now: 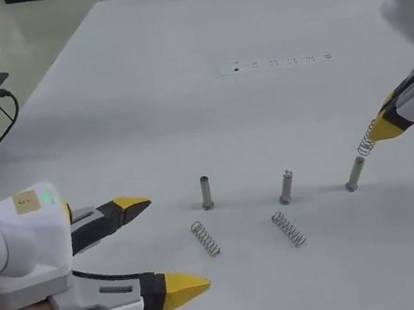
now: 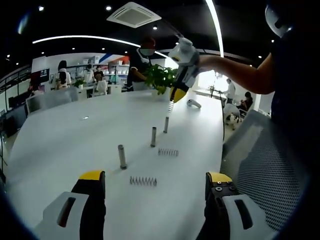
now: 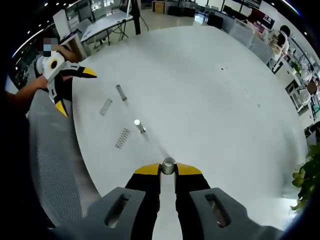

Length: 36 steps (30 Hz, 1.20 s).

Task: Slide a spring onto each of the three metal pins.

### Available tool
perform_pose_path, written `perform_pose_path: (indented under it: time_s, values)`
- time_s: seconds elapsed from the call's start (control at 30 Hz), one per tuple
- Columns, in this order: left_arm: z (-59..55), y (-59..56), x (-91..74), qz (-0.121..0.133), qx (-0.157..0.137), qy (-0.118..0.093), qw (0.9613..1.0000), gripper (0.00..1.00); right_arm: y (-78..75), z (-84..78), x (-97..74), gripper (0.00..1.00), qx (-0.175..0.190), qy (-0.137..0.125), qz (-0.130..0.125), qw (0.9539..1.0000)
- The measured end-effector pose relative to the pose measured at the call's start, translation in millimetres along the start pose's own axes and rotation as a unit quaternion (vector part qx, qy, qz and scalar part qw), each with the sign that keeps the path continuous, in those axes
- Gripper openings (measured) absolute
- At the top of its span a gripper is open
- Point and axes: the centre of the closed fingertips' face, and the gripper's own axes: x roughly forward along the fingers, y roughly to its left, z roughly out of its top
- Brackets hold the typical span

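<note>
The left gripper (image 1: 176, 244) hangs near left, jaws spread wide and holding nothing. Just past it, a loose spring (image 1: 205, 238) and a second loose spring (image 1: 288, 229) lie flat on the white table (image 1: 180, 88), on the near side of the bare left pin (image 1: 206, 192) and middle pin (image 1: 286, 187). At the right, the right gripper (image 1: 374, 131) pinches a third spring (image 1: 366, 144) just above the right pin (image 1: 355, 173).

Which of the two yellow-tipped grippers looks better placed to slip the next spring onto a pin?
Right. The right gripper is shut on a coiled metal spring just above the rightmost metal pin; the left gripper hangs open and empty.
</note>
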Motion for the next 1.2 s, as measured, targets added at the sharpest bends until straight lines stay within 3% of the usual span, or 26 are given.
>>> perform_pose_path:
  time_s: [0.67,1.2]
  values:
    - [0.3,0.5,1.5,-0.004,0.0,0.001,1.0,0.74,-7.7,-8.9,20.0,0.08,0.013,0.02,0.009,0.9997]
    - [1.9,-0.1,3.3,-0.006,0.001,0.003,1.0,0.73,-1.2,-26.1,55.2,0.08,0.007,0.054,0.015,0.9984]
